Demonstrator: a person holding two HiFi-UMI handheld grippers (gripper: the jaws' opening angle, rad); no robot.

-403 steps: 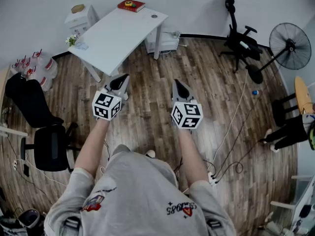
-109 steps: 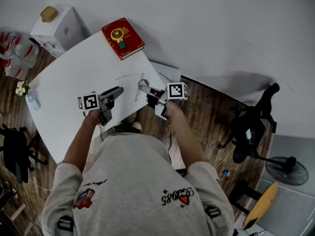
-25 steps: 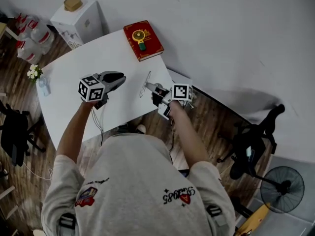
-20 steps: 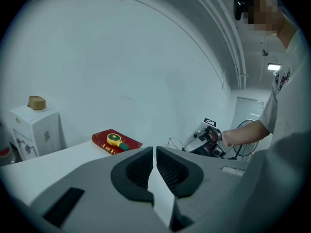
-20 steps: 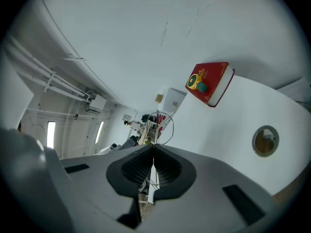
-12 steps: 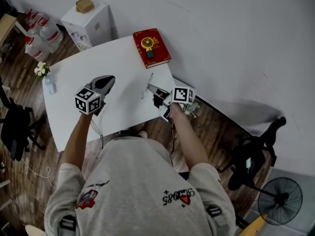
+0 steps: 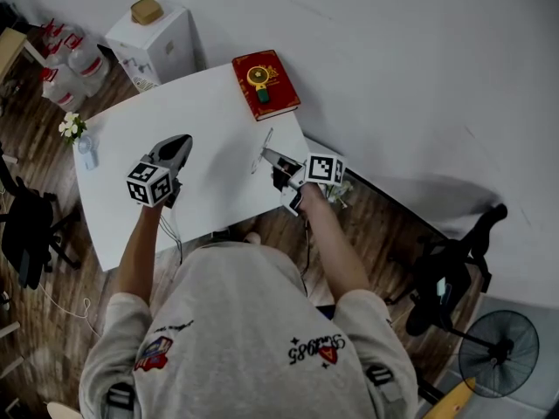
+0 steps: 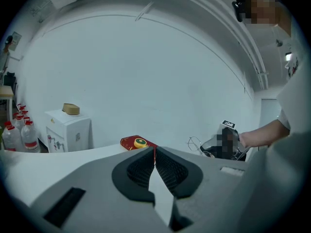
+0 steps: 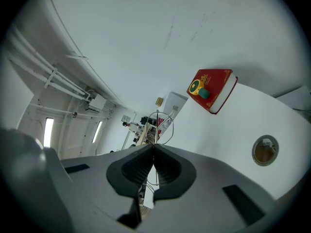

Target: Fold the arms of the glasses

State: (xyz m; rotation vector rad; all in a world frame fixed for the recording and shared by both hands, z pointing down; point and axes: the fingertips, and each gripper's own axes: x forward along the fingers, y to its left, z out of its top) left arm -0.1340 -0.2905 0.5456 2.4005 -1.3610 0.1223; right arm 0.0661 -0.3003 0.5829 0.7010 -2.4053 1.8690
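Thin wire-rimmed glasses (image 7: pixel 265 149) stand over the right end of the white table (image 7: pixel 210 112). My right gripper (image 7: pixel 265 154) is shut on their frame. In the right gripper view the wire loops (image 9: pixel 161 122) rise just past the closed jaws of my right gripper (image 9: pixel 154 145). My left gripper (image 7: pixel 181 139) hovers over the table's middle, well to the left of the glasses, shut and holding nothing. In the left gripper view the jaws of my left gripper (image 8: pixel 154 149) meet, and the glasses (image 8: pixel 196 144) show far off to the right.
A red book (image 7: pixel 265 84) lies at the table's far right corner. A small flower vase (image 7: pixel 73 129) stands at the left end. A cable hole (image 9: pixel 265 149) sits near the right gripper. A white cabinet (image 7: pixel 154 31), water bottles (image 7: pixel 72 64) and black chairs (image 7: pixel 445 273) surround the table.
The left gripper has drawn away to the left from the glasses and swung from pointing at them to pointing up the table. The right gripper keeps its hold in place.
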